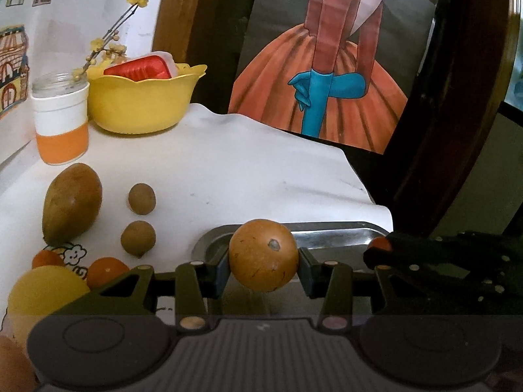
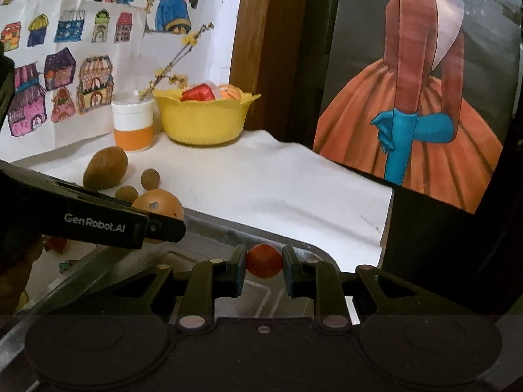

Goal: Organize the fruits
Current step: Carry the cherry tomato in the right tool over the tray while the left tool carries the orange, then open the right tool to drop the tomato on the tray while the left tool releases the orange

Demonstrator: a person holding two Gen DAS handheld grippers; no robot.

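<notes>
My left gripper (image 1: 264,269) is shut on a round brown-orange fruit (image 1: 263,254), held above the near-left part of a metal tray (image 1: 327,233). The right wrist view shows that same fruit (image 2: 158,205) in the left gripper (image 2: 157,225). My right gripper (image 2: 264,266) is shut on a small red fruit (image 2: 264,260) over the tray (image 2: 209,228). On the white cloth to the left lie a large brown fruit (image 1: 72,204), two small brown fruits (image 1: 141,198) (image 1: 138,238), two small oranges (image 1: 106,271) and a yellow fruit (image 1: 42,294).
A yellow bowl (image 1: 143,104) with a red packet and a white-and-orange jar (image 1: 61,121) holding a flowering twig stand at the back left. Drawings cover the wall behind. A painting of an orange dress (image 1: 327,75) leans at the back right, past the cloth's edge.
</notes>
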